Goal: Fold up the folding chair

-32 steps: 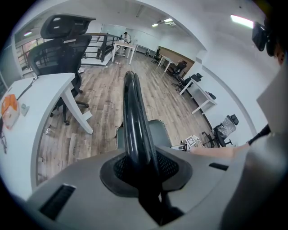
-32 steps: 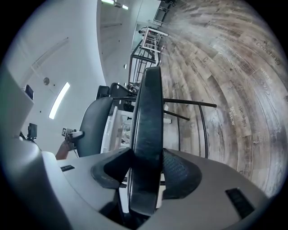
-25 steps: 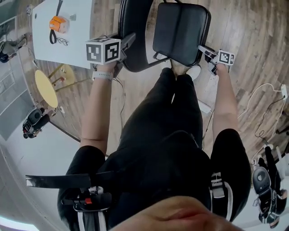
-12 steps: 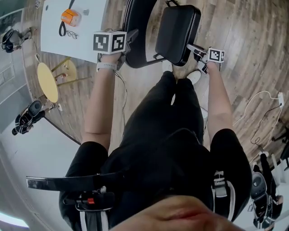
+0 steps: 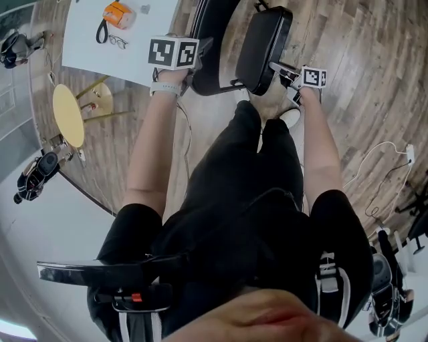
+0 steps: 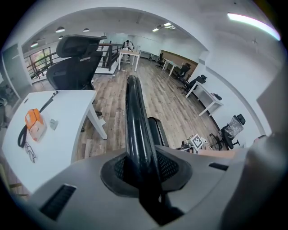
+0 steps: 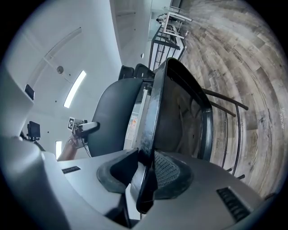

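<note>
The black folding chair stands on the wood floor in front of my legs. Its seat [image 5: 262, 43] is tipped up steeply, close to the backrest [image 5: 212, 37]. My left gripper [image 5: 202, 48] is shut on the backrest's rounded top edge [image 6: 135, 117], which runs straight out between the jaws of that gripper [image 6: 145, 170]. My right gripper [image 5: 275, 67] has the seat's front edge [image 7: 155, 112] between its pads; its jaws are closing and the pads [image 7: 167, 173] press on that edge. From the right gripper view the seat's underside [image 7: 184, 117], the backrest [image 7: 112, 114] and the left gripper [image 7: 84, 127] show.
A white table [image 5: 83, 43] at the upper left carries an orange object [image 5: 120, 13] and glasses [image 5: 118, 42]. A yellow round stool [image 5: 68, 115] stands below it. Cables [image 5: 382, 163] trail over the floor on the right. A black office chair [image 6: 76, 60] stands beyond the table.
The seat's front edge has swung up with the right gripper, and the seat now stands nearer the backrest. Both grippers sit higher in the head view.
</note>
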Tool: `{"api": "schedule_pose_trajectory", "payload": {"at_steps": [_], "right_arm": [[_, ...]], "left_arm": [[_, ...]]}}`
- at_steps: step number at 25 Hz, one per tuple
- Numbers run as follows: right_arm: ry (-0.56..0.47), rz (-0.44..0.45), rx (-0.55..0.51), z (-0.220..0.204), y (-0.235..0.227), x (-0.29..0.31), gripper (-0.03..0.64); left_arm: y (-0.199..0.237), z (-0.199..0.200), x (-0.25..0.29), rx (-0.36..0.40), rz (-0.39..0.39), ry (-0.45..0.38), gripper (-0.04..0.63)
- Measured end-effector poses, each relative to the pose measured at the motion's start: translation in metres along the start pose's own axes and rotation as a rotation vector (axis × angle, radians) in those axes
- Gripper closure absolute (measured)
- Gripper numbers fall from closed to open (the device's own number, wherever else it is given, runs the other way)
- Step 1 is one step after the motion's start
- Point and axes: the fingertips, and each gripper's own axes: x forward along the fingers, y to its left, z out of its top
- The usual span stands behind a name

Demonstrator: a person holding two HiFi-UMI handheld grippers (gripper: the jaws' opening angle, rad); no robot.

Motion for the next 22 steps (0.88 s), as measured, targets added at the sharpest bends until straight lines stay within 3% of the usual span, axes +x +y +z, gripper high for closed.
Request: {"api": "schedule_pose_trajectory", "payload": {"at_steps": [22], "right_arm": [[0.045,-0.019,-0.042,0.013,0.05,0.166,0.545]], "left_arm": [[0.106,0.0,-0.037,-0.028,-0.029,-0.023,0.528]]}}
